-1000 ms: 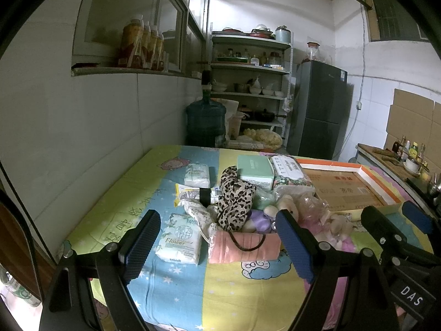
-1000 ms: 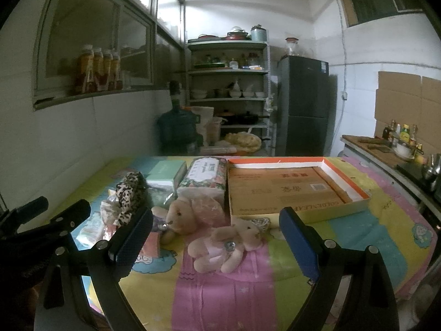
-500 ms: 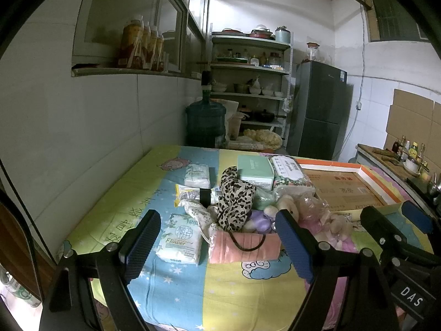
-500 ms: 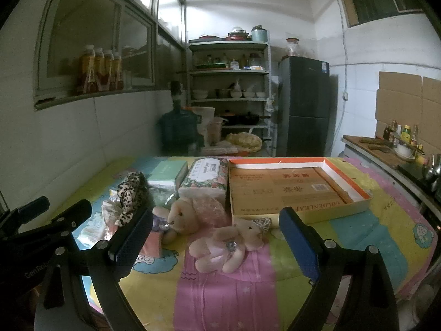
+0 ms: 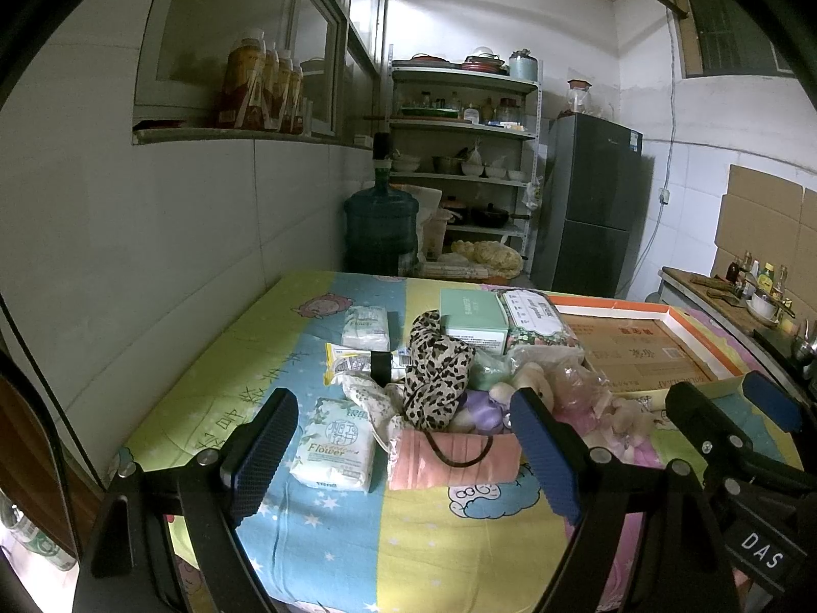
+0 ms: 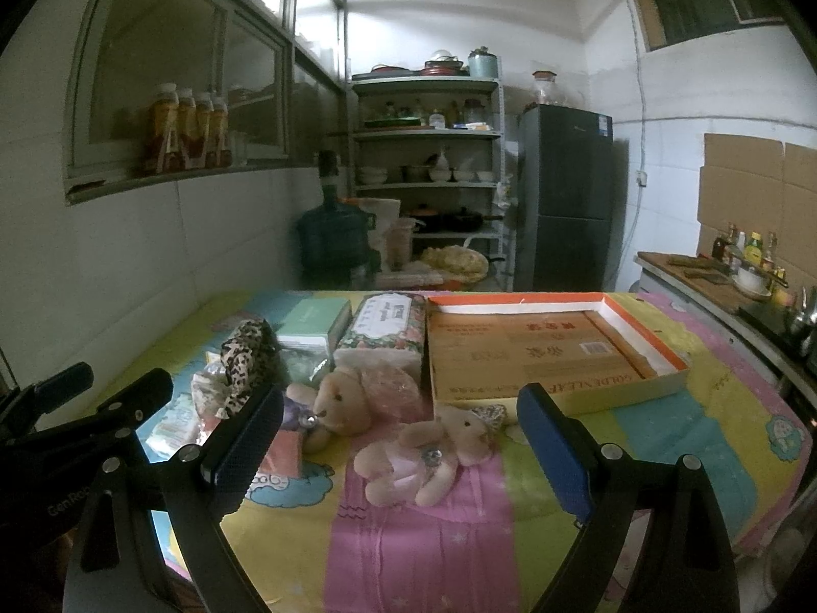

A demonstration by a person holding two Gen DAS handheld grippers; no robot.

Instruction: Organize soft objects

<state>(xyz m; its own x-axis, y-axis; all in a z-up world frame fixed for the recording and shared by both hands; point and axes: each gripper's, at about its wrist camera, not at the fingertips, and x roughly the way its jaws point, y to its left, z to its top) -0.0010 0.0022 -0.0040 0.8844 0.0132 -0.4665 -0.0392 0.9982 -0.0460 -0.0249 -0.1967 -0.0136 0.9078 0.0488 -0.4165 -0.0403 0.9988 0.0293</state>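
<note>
- Left gripper (image 5: 403, 454): jaws spread wide, nothing between them, hovering above the near edge of the table (image 5: 316, 551), aimed at the left half of the pile.
- Right gripper (image 6: 401, 452): likewise spread wide and empty, level, held above the near edge and facing the plush toys.
- Far left of the pile: white tissue pack (image 5: 334, 449) printed "Flower", a second small pack (image 5: 365, 328) farther back.
- Middle: leopard-print cloth (image 5: 434, 373) draped over the heap, pink folded cloth (image 5: 452, 460) in front with a black hair tie on it.
- Right of that: tan teddy bear (image 6: 339, 406) just beside a pink plush toy (image 6: 431, 457) lying flat.
- Farthest right: shallow cardboard box (image 6: 546, 352), orange rim, bare inside.
- Progress, as a judgement: barely begun; no soft item in the box, everything still heaped on the table, all sorting left to do.
</note>
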